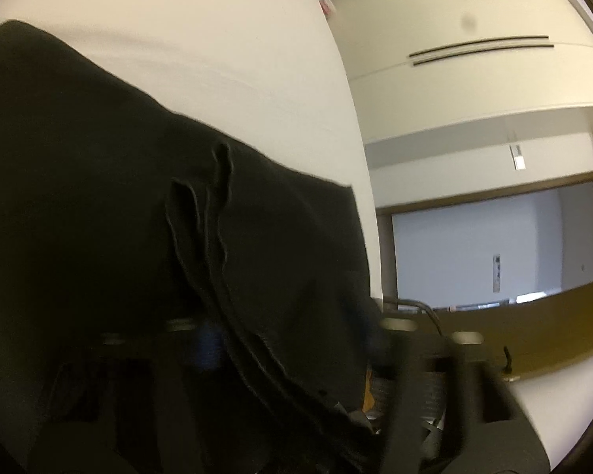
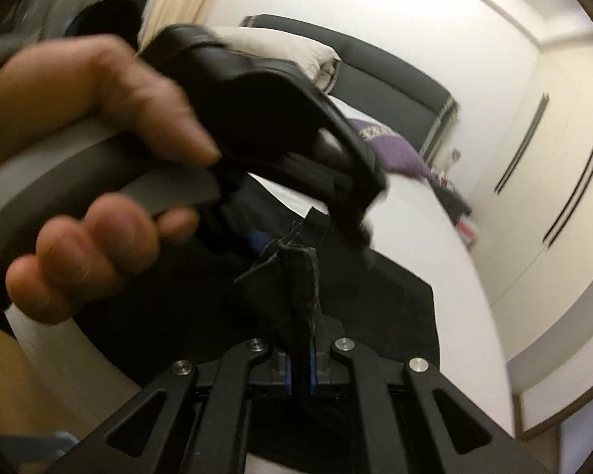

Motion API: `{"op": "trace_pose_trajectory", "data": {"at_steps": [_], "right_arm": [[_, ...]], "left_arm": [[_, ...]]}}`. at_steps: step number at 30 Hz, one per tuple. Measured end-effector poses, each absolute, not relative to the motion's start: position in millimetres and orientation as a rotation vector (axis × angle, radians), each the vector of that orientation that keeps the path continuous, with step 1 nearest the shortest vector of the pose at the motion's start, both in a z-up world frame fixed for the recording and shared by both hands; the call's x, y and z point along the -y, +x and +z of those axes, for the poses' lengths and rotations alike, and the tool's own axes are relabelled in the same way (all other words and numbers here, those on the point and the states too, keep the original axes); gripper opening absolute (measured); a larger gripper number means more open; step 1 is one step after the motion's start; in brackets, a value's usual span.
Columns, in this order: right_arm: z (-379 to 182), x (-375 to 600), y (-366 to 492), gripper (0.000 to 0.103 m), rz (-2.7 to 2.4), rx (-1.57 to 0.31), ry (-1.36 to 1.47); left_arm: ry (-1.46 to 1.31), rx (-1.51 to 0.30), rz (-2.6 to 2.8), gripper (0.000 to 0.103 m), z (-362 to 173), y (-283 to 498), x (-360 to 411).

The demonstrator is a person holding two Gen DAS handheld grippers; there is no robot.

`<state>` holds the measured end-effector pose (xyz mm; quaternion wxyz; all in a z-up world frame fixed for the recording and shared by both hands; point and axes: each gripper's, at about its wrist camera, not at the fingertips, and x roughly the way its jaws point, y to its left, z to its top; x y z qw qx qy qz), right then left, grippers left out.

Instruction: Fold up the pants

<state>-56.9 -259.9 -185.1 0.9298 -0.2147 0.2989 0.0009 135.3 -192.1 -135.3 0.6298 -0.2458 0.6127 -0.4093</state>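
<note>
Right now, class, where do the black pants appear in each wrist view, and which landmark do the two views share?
Left wrist view: the black pants fill the left and centre, draped over the white bed.
Right wrist view: the pants sit low in the centre, a bunched edge pinched in the right gripper.
Shared landmark: the white bed.
</note>
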Motion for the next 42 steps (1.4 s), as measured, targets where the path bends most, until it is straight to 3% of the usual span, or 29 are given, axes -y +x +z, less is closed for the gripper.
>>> {"op": "trace_pose_trajectory", "data": {"at_steps": [1, 3, 11, 17, 30, 35, 36, 38, 40, 42], "right_arm": [[-185.4, 256.6, -57.4, 0.007, -0.003, -0.606, -0.463], [-186.5, 252.5, -57.2, 0.007, -0.013, -0.601, -0.502], [-183.5, 238.4, -54.8, 0.007, 0.016, -0.586, -0.562], [-174.0, 206.6, -41.1, 0.007, 0.111, -0.559, -0.575], [-210.4, 154.8, -17.4, 0.007, 0.29, -0.663, -0.582], [-213.8, 160.4, -13.2, 0.018, 0.301, -0.703, -0.553], [-208.6, 164.7, -4.0, 0.022, 0.307, -0.711, -0.53], [-199.9, 179.7, -13.1, 0.045, 0.326, -0.72, -0.46], [-188.0, 201.7, -16.5, 0.052, 0.347, -0.722, -0.386], [-176.6, 228.1, -26.5, 0.052, 0.338, -0.725, -0.295]], "left_arm": [[-0.559, -1.4, -0.946, 0.016, -135.3, 134.4, 191.0], [-0.569, -1.386, -0.966, 0.007, -134.3, 133.5, 185.1], [-0.53, -1.304, -0.983, 0.005, -122.4, 141.9, 191.6], [-0.488, -1.271, -0.939, 0.005, -110.2, 146.0, 147.4], [-0.433, -1.32, -0.774, 0.006, -160.2, 136.2, 94.3], [-0.465, -1.325, -0.771, 0.007, -169.4, 138.0, 95.5], [-0.465, -1.325, -0.767, 0.008, -168.5, 137.2, 95.3], [-0.434, -1.319, -0.748, 0.01, -163.4, 133.0, 93.2], [-0.411, -1.316, -0.731, 0.012, -159.2, 127.5, 86.7], [-0.381, -1.313, -0.71, 0.016, -154.2, 121.7, 80.7]]}}
